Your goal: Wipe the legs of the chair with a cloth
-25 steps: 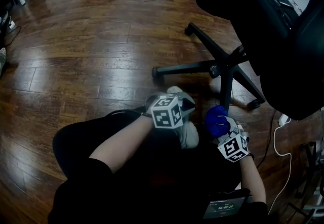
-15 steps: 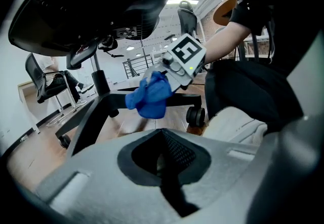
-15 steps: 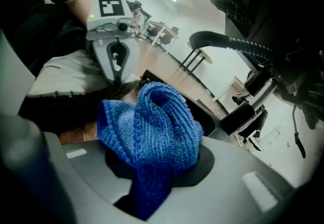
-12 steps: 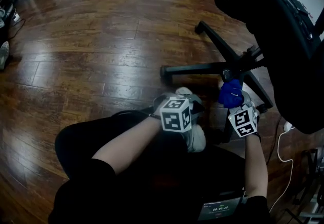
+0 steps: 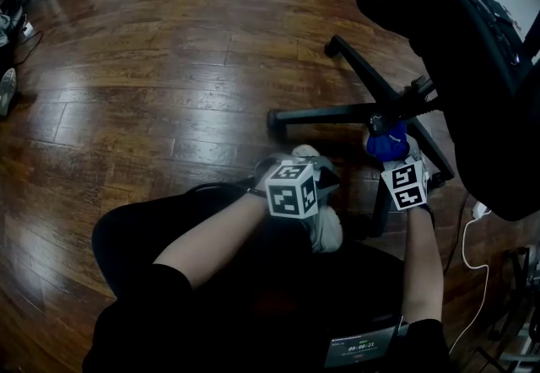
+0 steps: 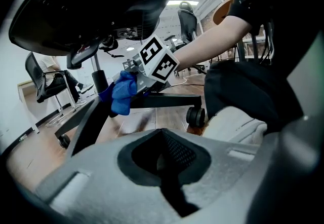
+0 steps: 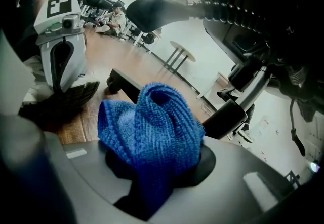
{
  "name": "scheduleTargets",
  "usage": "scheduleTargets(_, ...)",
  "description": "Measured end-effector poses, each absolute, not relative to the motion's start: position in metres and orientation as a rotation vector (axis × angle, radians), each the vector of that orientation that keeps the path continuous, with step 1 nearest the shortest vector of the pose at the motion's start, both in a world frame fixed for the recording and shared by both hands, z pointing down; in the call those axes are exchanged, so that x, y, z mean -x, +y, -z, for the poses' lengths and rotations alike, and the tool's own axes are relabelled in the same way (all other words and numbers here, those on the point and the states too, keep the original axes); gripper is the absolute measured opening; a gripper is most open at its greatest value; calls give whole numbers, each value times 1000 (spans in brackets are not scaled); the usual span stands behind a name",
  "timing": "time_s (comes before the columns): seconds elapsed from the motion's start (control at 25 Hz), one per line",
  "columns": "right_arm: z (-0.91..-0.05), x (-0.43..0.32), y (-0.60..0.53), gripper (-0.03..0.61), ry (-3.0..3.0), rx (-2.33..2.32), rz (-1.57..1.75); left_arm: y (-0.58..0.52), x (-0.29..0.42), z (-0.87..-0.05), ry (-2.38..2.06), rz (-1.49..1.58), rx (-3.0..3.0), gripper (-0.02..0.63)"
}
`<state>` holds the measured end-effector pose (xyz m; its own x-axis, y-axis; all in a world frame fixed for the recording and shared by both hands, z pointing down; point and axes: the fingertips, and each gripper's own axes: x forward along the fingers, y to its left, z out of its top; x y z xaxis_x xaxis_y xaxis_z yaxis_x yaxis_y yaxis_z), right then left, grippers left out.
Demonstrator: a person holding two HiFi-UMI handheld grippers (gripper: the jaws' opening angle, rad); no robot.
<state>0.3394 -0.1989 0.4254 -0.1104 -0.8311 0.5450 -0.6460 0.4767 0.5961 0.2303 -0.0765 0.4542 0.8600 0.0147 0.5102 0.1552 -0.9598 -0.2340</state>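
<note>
A black office chair stands at the right, its star base spreading legs from a hub over the wooden floor. My right gripper is shut on a bunched blue cloth, which sits against the base just below the hub. The right gripper view shows the cloth filling the jaws, with a chair leg behind it. My left gripper hovers shut and empty beside the person's knee, apart from the chair. From the left gripper view, the cloth lies over a leg that ends in a caster.
A light shoe of the person rests on the floor between the grippers. A white cable runs along the floor at the right. The chair's seat overhangs the base. Other chairs and a round table stand farther off.
My right gripper has carried the blue cloth away from the person's knee, forward and up to the chair's base by the hub. The left gripper has kept still.
</note>
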Motion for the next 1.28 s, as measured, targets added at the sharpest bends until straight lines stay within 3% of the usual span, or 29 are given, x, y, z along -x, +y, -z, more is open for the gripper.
scheduleTargets(0.88, -487, -294, -36, 104, -1709, -821, 267, -79, -228, -456, -65, 765, 2749, 2)
scheduleTargets(1.12, -496, -296, -39, 106, -1570, -698, 291, -146, -199, -449, 211, 801, 2738, 2)
scheduleTargets(1.28, -494, -302, -69, 106, -1502, -723, 311, -199, -177, -446, 388, 821, 2693, 45)
